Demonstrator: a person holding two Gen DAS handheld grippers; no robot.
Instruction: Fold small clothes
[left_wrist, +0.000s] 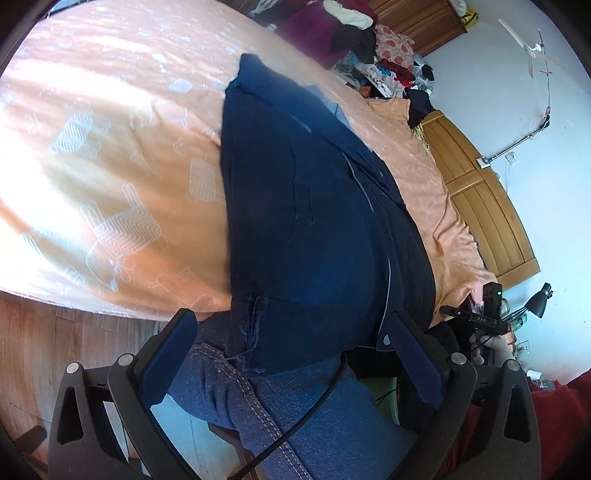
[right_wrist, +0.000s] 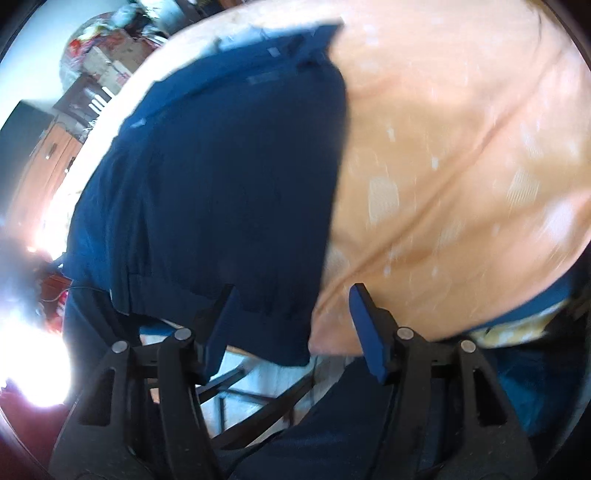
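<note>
— Navy cloth, that is the piece to fold: a dark blue garment (left_wrist: 314, 206) lies spread on the peach bedcover (left_wrist: 110, 147), its near hem hanging over the bed's edge toward the person's denim-clad leg (left_wrist: 280, 406); why so close to the edge, do you think?

— Likely so both hems can be reached from the bedside; the left gripper (left_wrist: 291, 354) hangs just off that overhanging hem, fingers spread wide, nothing between them; one blue pad (left_wrist: 166, 354) sits to the hem's left, the other at its piped corner.

— And the other side?

— From the right wrist view the right gripper (right_wrist: 295, 325) is likewise released and empty; its left finger (right_wrist: 218, 325) overlaps the garment's (right_wrist: 221, 177) lower hem, the right one shows against bare bedcover (right_wrist: 461, 147), so the garment's side edge falls in the gap; that view is smeared, so I cannot say whether anything touches.

— So the fold has not begun?

— I judge it so; the cloth looks laid out flat, with a lighter lining showing at the far end, and both grippers seem posed to pinch the near corners; the overhang could slip off the bed if only one corner is taken.
</note>
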